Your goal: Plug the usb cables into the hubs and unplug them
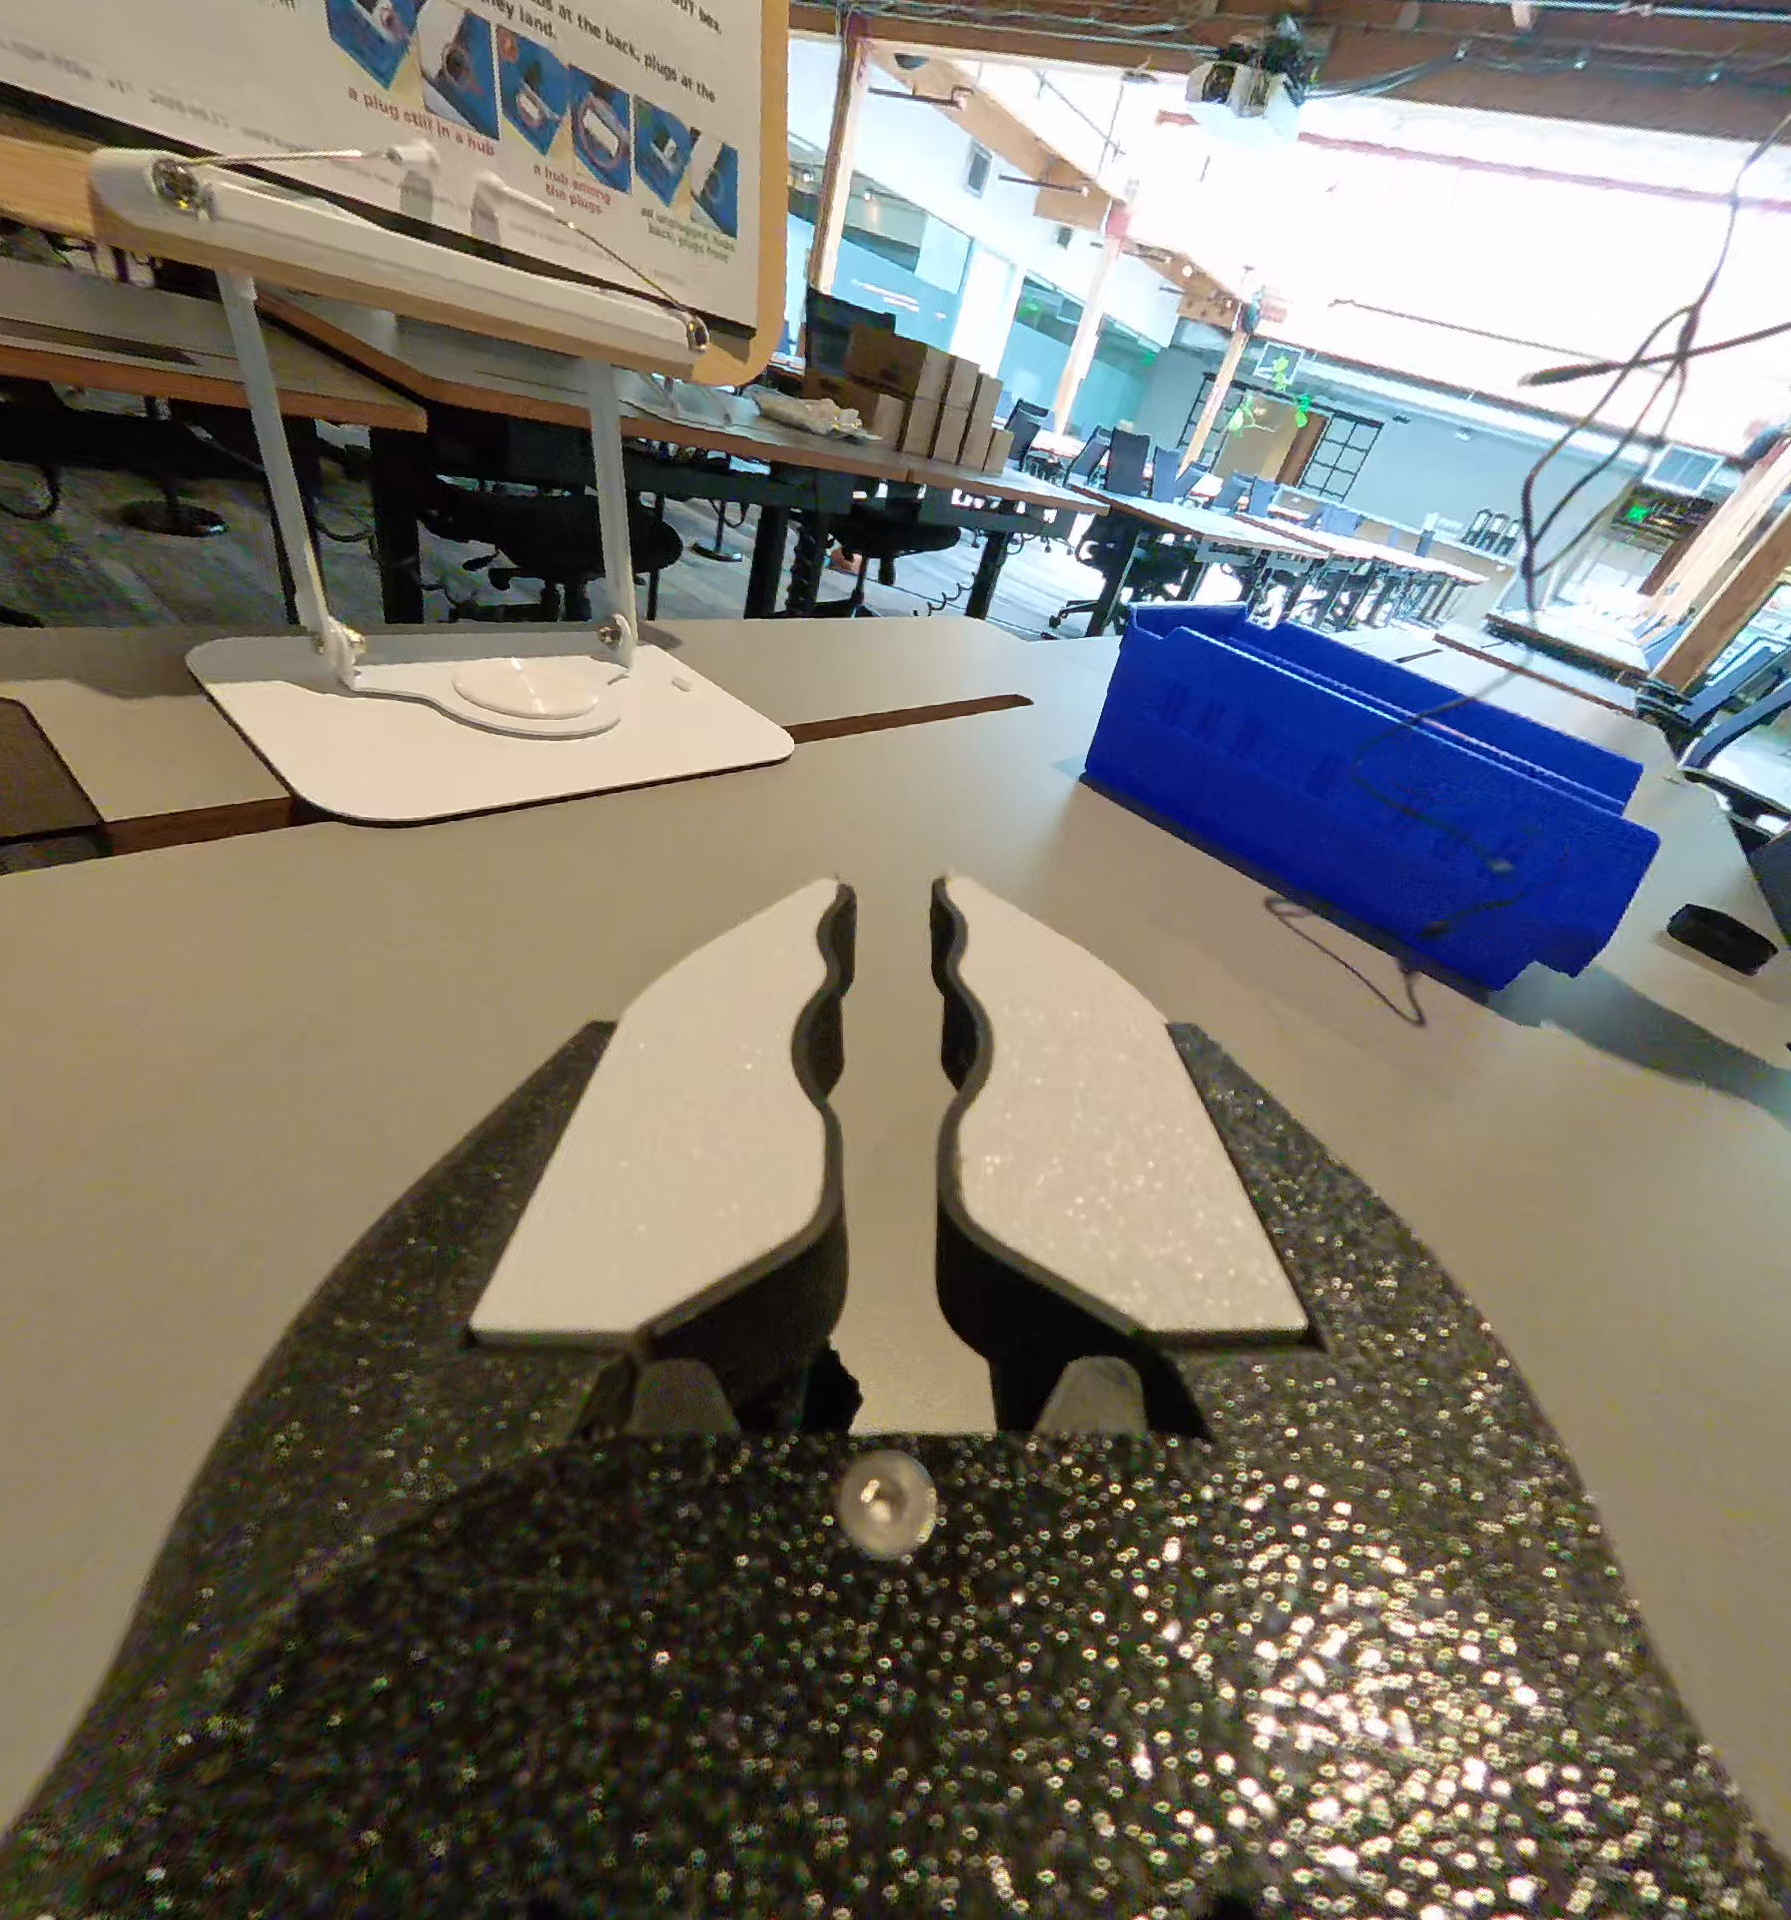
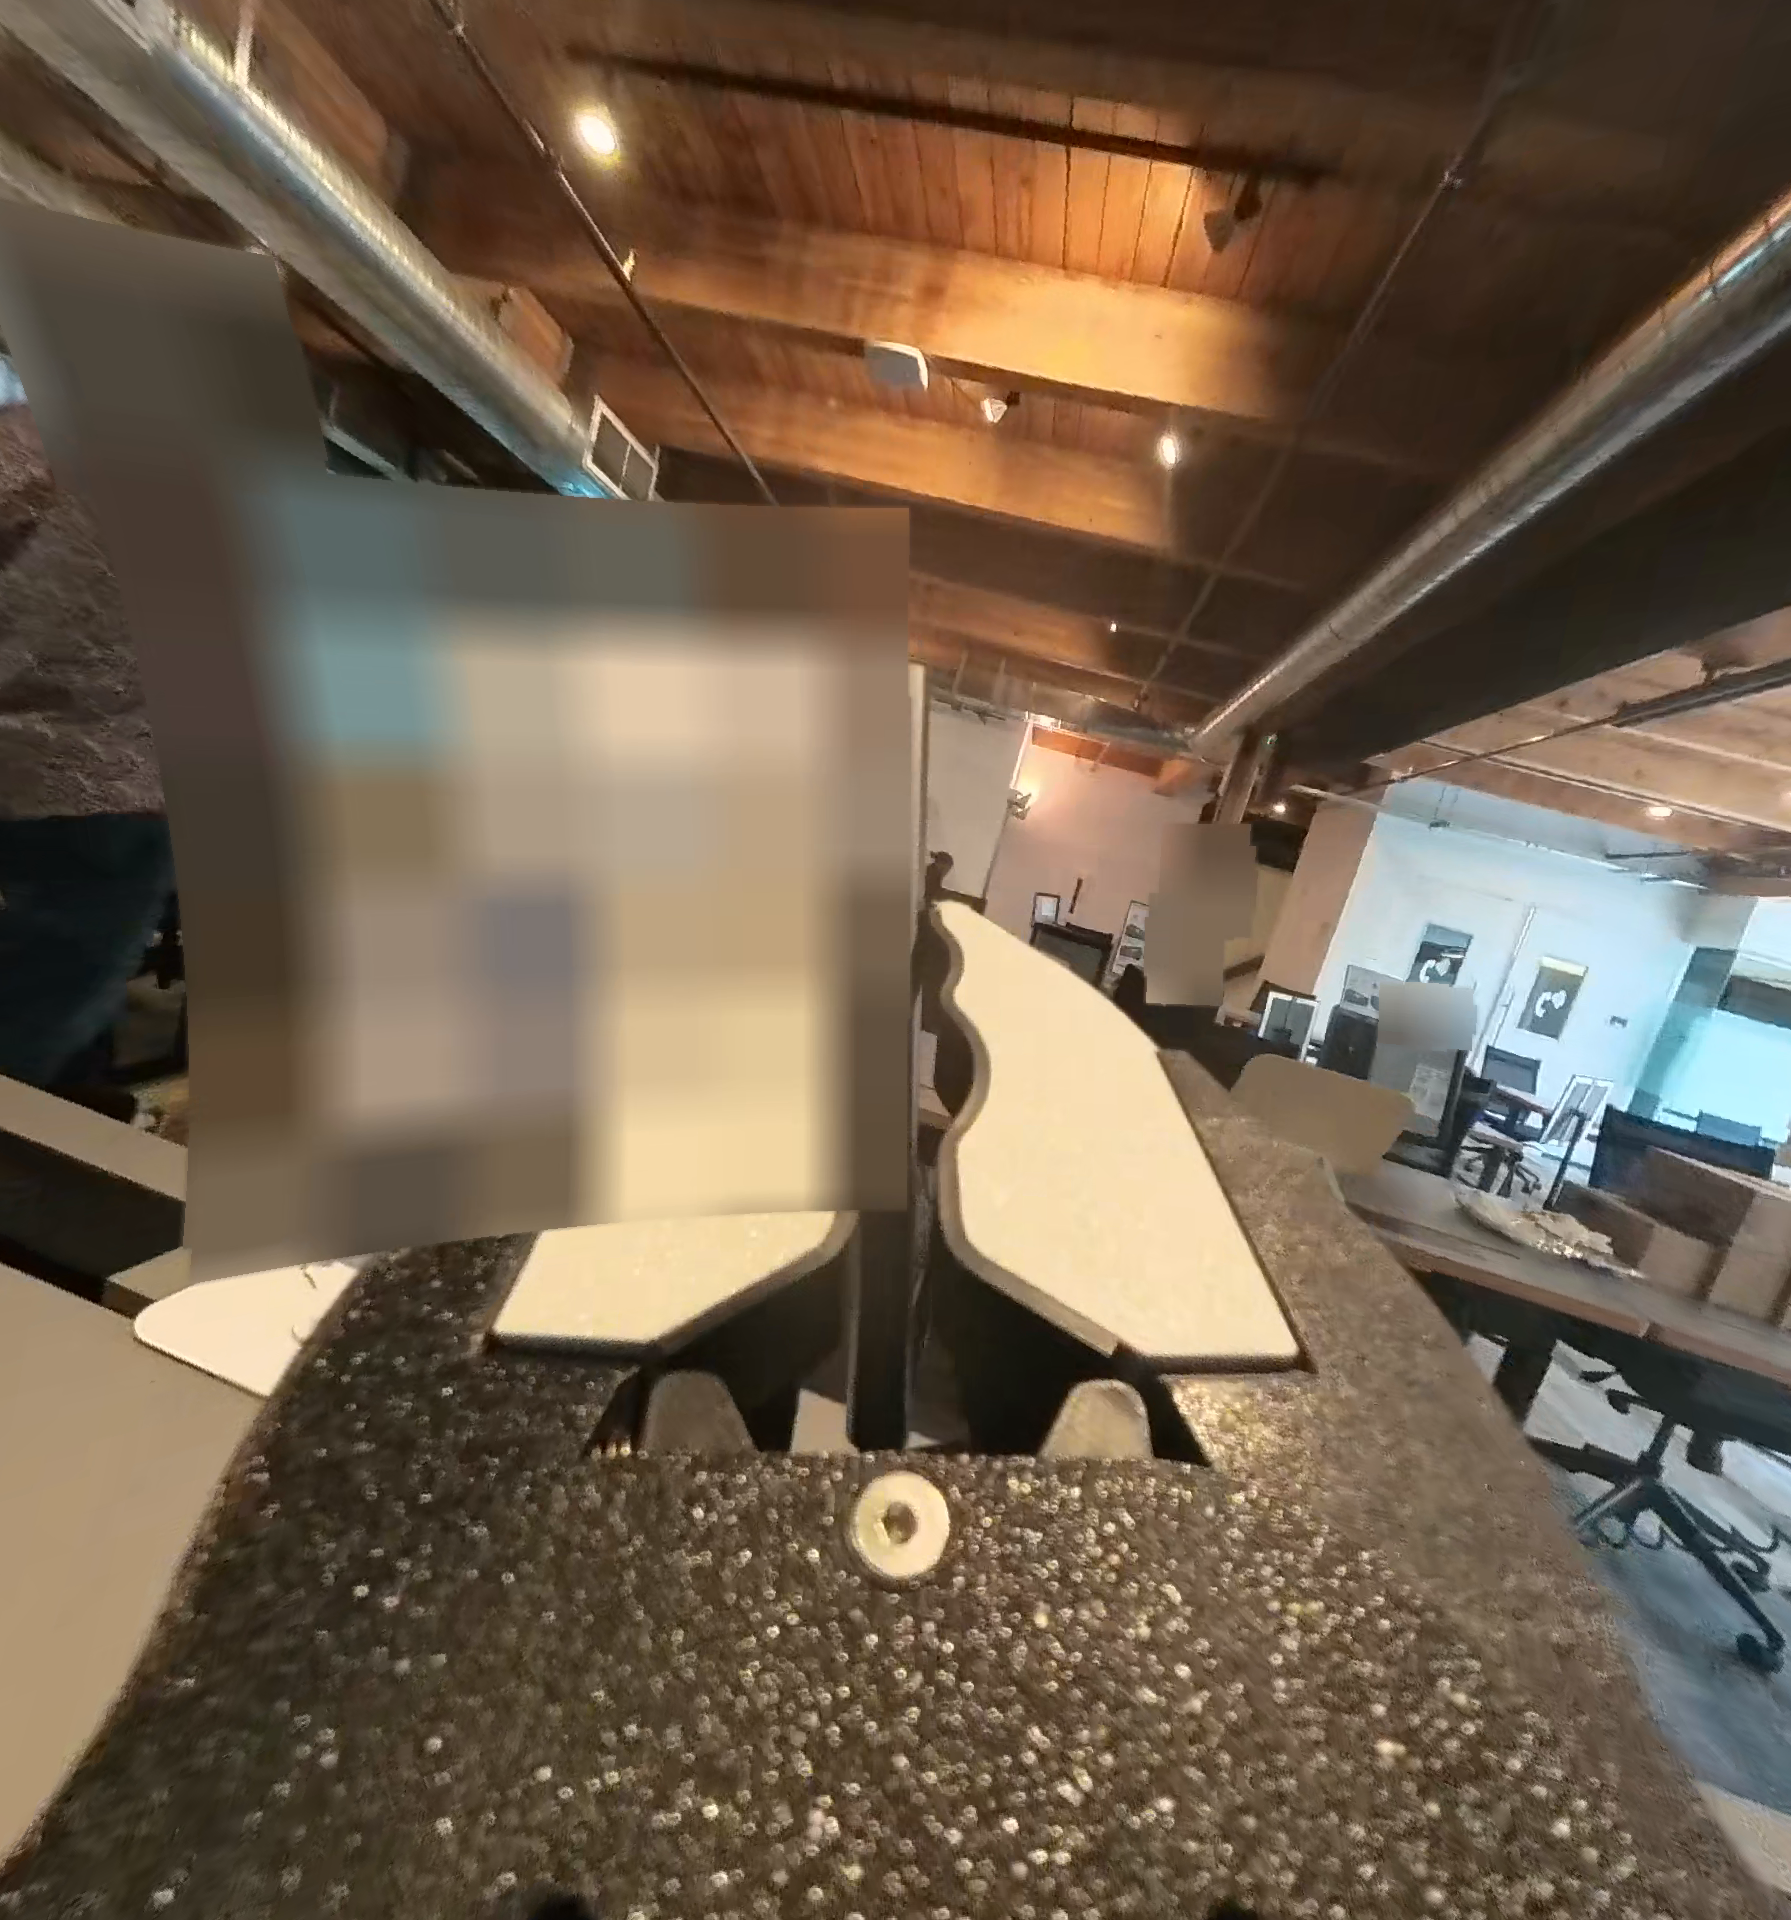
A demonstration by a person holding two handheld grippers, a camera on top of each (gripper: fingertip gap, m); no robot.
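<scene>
No hub or USB plug shows in either view. In the left wrist view my left gripper [image 1: 891,894] is level, just above the grey table [image 1: 247,1039]. Its white fingers [image 1: 1078,1122] stand close together with a narrow gap and nothing between them. A blue bin [image 1: 1369,821] sits on the table to the front right; its inside is hidden. In the right wrist view my right gripper [image 2: 922,914] is tilted up toward the ceiling. Its jaws are close together and empty. A blurred patch covers most of its left finger.
A white stand [image 1: 517,748] holding an instruction board [image 1: 455,125] stands front left; its base also shows in the right wrist view [image 2: 216,1330]. A thin black cable [image 1: 1390,748] hangs from above across the bin. A small black disc [image 1: 1720,935] lies far right. A person [image 2: 29,665] stands at left. The left gripper's tips are roughly 55 cm from the right gripper's.
</scene>
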